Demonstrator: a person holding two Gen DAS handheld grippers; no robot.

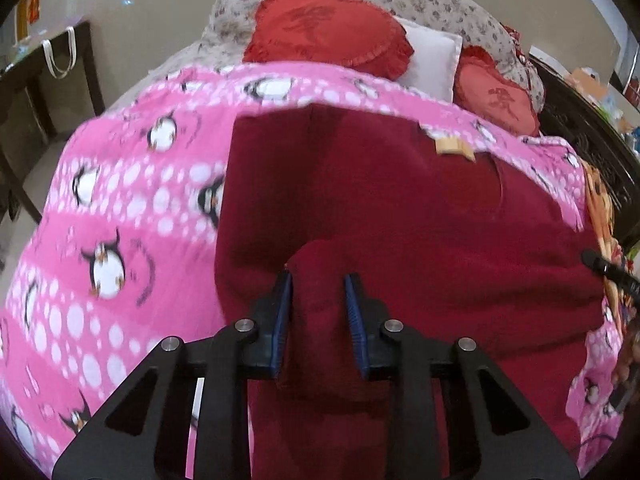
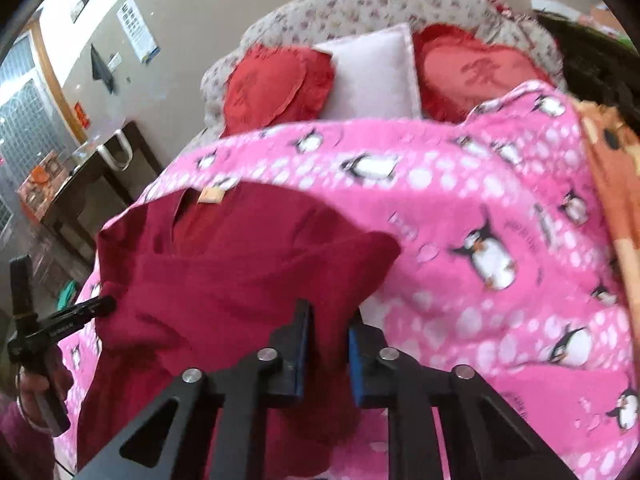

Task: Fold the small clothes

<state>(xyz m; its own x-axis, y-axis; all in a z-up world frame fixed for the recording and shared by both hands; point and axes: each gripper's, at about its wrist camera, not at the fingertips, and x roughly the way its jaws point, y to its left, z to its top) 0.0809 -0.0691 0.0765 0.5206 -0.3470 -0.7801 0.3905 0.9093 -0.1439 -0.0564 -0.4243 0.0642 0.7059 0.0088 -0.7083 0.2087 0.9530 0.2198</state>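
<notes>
My left gripper [image 1: 319, 276] and right gripper [image 2: 329, 316] each pinch the dark red garment [image 1: 380, 208] over the pink penguin blanket [image 1: 120, 208]. Beyond the blanket: red cushions [image 1: 328, 38], beige wall [image 1: 152, 4].

Inventory, counted:
- Dark red knit garment [image 1: 400, 208]: 1, bearing 1 tan rectangular neck label [image 1: 454, 147].
- Pink fleece blanket with penguin print [image 1: 120, 208]: 1.
- Red heart-shaped frilled cushions: 2 [image 2: 276, 84] [image 2: 476, 70].
- White square pillow [image 2: 374, 76]: 1.
- Black two-finger grippers: 2, left [image 1: 319, 280], right [image 2: 330, 316].
- Dark wooden side table [image 2: 100, 176]: 1.
</notes>
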